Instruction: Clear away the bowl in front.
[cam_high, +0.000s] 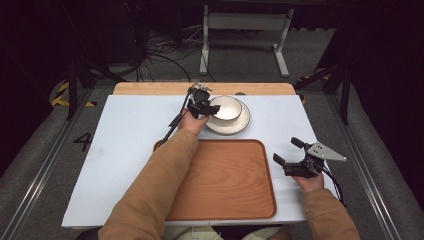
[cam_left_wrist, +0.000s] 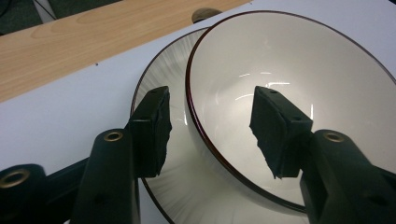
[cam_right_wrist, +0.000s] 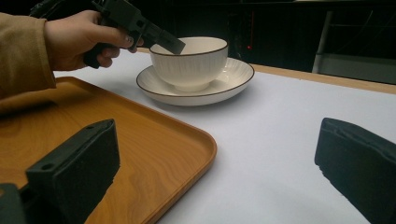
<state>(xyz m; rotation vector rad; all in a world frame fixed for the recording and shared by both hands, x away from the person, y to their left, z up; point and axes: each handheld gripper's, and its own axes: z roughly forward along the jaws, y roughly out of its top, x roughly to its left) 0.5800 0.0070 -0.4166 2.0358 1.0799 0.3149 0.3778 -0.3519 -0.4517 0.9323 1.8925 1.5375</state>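
A white bowl (cam_high: 226, 107) with a dark rim stands on a white ribbed saucer (cam_high: 239, 126) at the far middle of the table. My left gripper (cam_high: 206, 107) reaches it from the left. In the left gripper view the bowl (cam_left_wrist: 289, 60) has its near rim between the jaws, one pad (cam_left_wrist: 154, 130) outside over the saucer (cam_left_wrist: 159, 84) and the other pad (cam_left_wrist: 278, 133) inside. Gaps show on both sides of the rim, so the left gripper (cam_left_wrist: 210, 100) is open. My right gripper (cam_high: 286, 150) rests wide open and empty to the right of the wooden tray (cam_high: 225, 175).
The tray is bare and lies near the table's front edge. A wooden strip (cam_high: 150, 89) runs along the far edge of the white table (cam_high: 125, 135), with a small round thing (cam_high: 240, 93) on it behind the saucer. A white frame (cam_high: 245, 30) and cables lie on the floor beyond.
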